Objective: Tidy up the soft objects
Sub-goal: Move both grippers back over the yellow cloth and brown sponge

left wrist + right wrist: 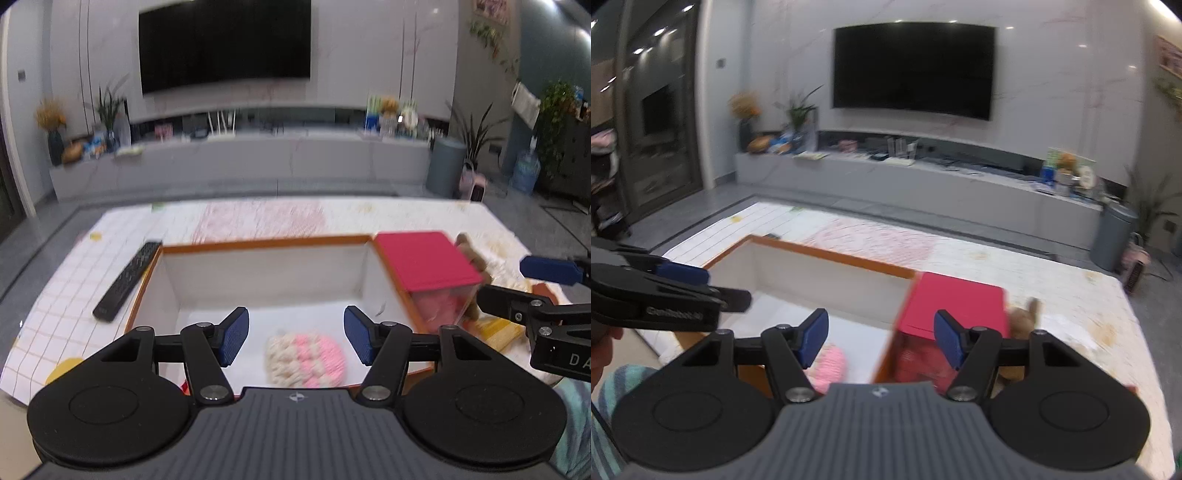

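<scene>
A pink and cream knitted soft piece lies on the floor of a white box with an orange rim. My left gripper is open and empty just above that piece. A clear box with a red lid stands against the white box's right side, with pink soft stuff inside. A brown plush toy lies behind it. My right gripper is open and empty, over the red lid and the orange rim. The knitted piece and brown plush also show there.
A black remote control lies left of the white box on a patterned cloth. A yellow flat item lies at the right. Beyond the table are a TV wall, a low cabinet and a grey bin.
</scene>
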